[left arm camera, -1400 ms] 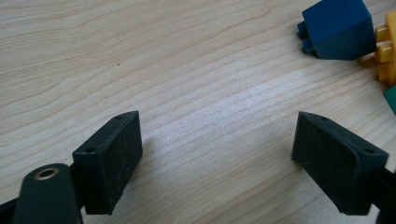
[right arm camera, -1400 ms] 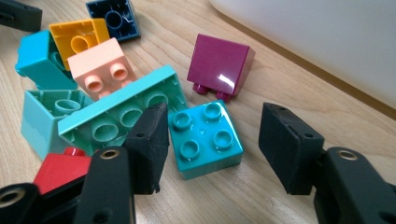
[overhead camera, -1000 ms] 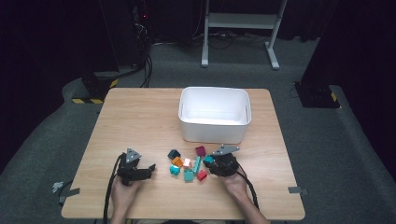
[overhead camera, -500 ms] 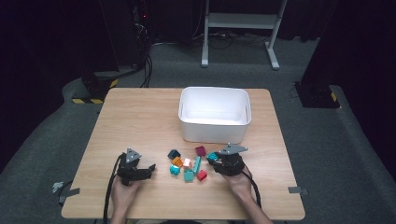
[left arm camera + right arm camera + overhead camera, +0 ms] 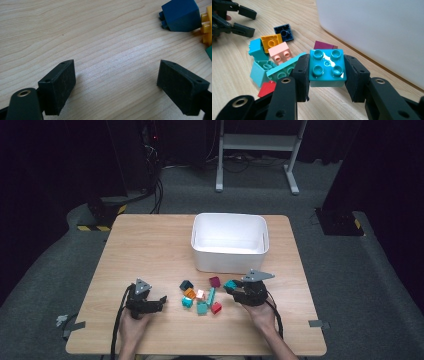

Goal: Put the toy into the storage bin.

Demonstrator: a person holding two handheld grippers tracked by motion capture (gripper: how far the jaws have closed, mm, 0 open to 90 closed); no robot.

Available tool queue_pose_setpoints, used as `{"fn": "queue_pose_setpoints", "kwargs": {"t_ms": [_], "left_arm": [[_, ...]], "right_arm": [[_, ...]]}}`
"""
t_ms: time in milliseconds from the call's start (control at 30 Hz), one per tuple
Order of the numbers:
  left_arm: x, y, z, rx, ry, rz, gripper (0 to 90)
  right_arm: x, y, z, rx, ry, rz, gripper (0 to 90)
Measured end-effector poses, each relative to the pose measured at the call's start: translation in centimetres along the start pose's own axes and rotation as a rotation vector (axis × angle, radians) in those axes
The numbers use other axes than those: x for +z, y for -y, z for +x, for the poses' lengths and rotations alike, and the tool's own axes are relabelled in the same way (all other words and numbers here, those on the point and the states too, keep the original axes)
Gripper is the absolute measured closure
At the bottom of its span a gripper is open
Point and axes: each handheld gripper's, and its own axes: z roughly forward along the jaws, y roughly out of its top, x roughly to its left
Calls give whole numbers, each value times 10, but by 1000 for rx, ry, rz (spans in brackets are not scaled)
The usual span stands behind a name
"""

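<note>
Wood bench [image 5: 150, 250] w/ white bin [image 5: 229, 242] at center. Right tool [image 5: 326, 75] clamps a teal brick [image 5: 326, 67], studs up, lifted lower right of center by the bin. Left tool [image 5: 116, 80] lower left, jaws wide apart, nothing between. Loose bricks [image 5: 200, 297] lie between the 2.

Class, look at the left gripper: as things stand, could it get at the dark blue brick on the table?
Probably yes. The left gripper is open with bare table ahead, and the dark blue brick lies just ahead to one side, its near face unblocked.
</note>
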Motion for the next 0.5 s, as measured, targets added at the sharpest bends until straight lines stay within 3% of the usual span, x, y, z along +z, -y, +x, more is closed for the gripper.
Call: {"fn": "queue_pose_setpoints", "kwargs": {"t_ms": [500], "left_arm": [[0,0,-1,-8,-5,3,145]], "right_arm": [[-10,-10,-4,-1,13,9,587]]}}
